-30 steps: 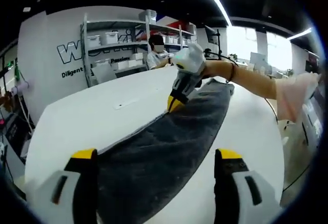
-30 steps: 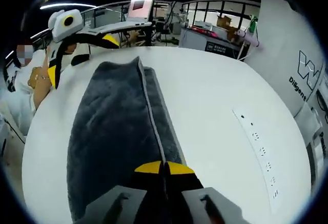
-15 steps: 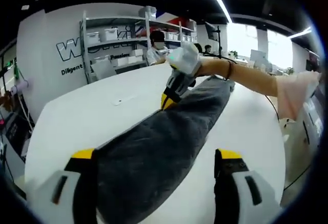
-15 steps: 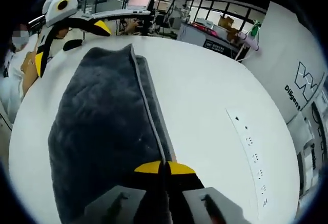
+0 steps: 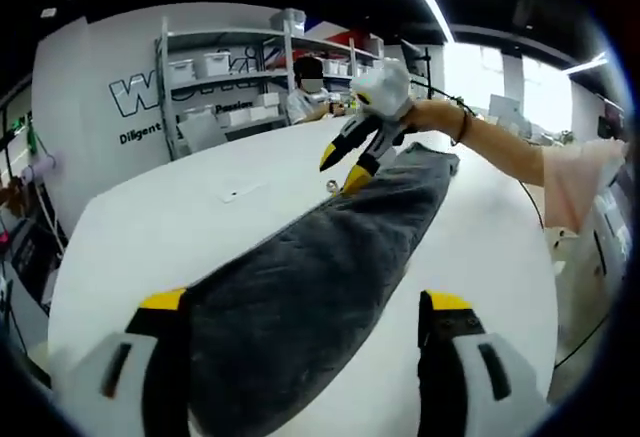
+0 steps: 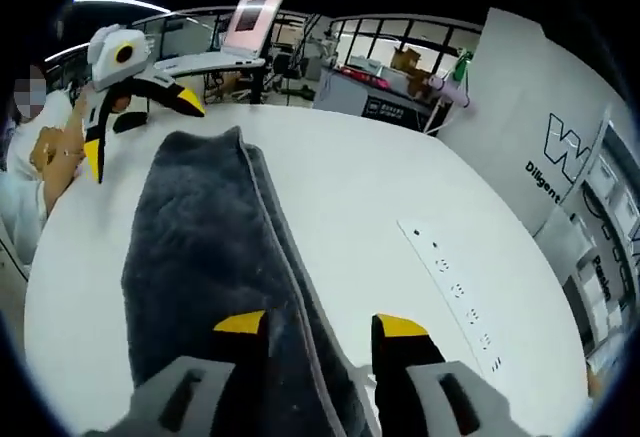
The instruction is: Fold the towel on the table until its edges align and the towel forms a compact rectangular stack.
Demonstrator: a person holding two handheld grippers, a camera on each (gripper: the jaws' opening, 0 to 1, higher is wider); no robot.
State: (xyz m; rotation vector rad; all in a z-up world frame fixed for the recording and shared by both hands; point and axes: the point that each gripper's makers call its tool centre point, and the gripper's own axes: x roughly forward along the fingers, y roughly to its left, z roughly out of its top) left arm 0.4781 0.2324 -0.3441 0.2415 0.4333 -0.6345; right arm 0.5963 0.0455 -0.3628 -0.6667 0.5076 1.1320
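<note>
A dark grey towel (image 5: 310, 277) lies folded into a long strip on the white table (image 5: 150, 227). In the left gripper view its near end runs between my left gripper's (image 5: 305, 302) wide-apart jaws, which stand open. My right gripper (image 5: 345, 167) hovers open over the strip's far end, held by a person's arm (image 5: 490, 147). In the right gripper view the towel (image 6: 200, 247) stretches away from my right gripper (image 6: 320, 325), whose yellow-tipped jaws are apart with the towel's pale hem between them. My left gripper (image 6: 140, 127) is open at the far end.
A row of sockets (image 6: 460, 292) is set into the table (image 6: 400, 197) to the right of the towel. A laptop (image 6: 255, 17) stands on a desk beyond the table. Shelves with white boxes (image 5: 230, 77) and a seated person (image 5: 305, 97) are behind the table.
My right gripper has opened, let go of the towel's hem and risen slightly. The towel strip now lies flat. My left gripper stays open.
</note>
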